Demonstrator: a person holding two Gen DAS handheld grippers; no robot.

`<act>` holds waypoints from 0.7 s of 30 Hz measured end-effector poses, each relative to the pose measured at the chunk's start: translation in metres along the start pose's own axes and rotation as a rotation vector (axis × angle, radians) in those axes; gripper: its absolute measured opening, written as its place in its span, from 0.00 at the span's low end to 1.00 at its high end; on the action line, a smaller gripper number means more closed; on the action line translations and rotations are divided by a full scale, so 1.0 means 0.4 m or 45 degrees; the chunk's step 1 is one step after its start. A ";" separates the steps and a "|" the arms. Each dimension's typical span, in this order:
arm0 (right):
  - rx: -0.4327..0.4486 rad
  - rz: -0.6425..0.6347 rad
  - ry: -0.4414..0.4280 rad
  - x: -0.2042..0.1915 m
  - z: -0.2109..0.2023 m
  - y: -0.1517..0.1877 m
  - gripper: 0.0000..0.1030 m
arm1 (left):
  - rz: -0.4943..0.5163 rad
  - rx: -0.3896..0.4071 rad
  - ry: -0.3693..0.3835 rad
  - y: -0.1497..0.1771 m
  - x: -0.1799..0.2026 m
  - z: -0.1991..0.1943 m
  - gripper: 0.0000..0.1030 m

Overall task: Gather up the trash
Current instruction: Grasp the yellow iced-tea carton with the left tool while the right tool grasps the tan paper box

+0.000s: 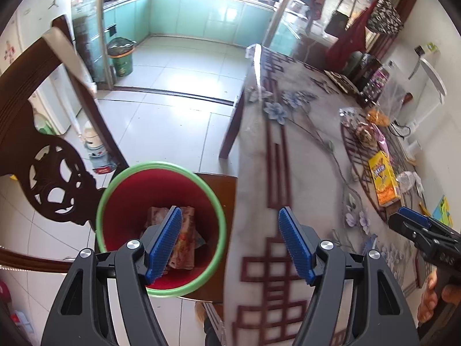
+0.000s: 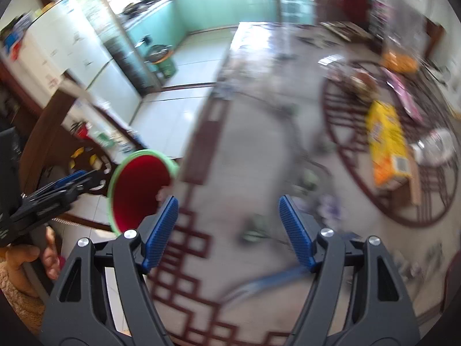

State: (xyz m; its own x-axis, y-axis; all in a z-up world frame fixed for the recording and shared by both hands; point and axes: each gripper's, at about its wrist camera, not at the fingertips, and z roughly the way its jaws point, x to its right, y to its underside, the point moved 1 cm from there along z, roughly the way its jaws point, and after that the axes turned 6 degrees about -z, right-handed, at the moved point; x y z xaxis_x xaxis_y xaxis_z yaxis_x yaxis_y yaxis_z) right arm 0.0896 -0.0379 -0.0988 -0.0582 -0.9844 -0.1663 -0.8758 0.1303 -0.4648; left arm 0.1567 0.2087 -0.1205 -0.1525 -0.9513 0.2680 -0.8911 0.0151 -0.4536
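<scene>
Red inside with a green rim, the round plastic bin (image 1: 161, 225) sits on a dark wooden chair seat (image 1: 222, 190) beside the patterned table (image 1: 302, 150), crumpled wrappers (image 1: 187, 239) lying in it. Left gripper (image 1: 230, 242) and right gripper (image 2: 227, 230) both stand spread, holding nothing.

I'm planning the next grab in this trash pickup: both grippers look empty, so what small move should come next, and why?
Probably swing the right gripper toward the yellow box lying on the table. Both it and the left gripper are open with nothing between the pads, the red bin already holds wrappers, and the box lies nearer the right side.
</scene>
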 end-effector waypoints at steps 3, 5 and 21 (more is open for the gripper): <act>-0.020 0.129 0.064 0.129 -0.009 0.035 0.68 | 0.038 -0.006 0.005 0.008 0.056 0.011 0.65; -0.023 0.188 0.092 0.203 -0.020 0.054 0.68 | 0.048 -0.012 0.006 0.012 0.097 0.020 0.65; -0.190 0.149 0.153 0.600 0.061 0.067 0.63 | 0.057 -0.066 0.053 0.078 0.513 0.112 0.65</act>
State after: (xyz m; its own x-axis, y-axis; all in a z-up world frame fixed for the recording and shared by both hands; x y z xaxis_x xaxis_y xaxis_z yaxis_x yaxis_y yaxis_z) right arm 0.0637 -0.2679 -0.1723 -0.2127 -0.9717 -0.1028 -0.9203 0.2345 -0.3132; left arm 0.1165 0.0001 -0.1175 -0.2094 -0.9358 0.2837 -0.9037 0.0744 -0.4216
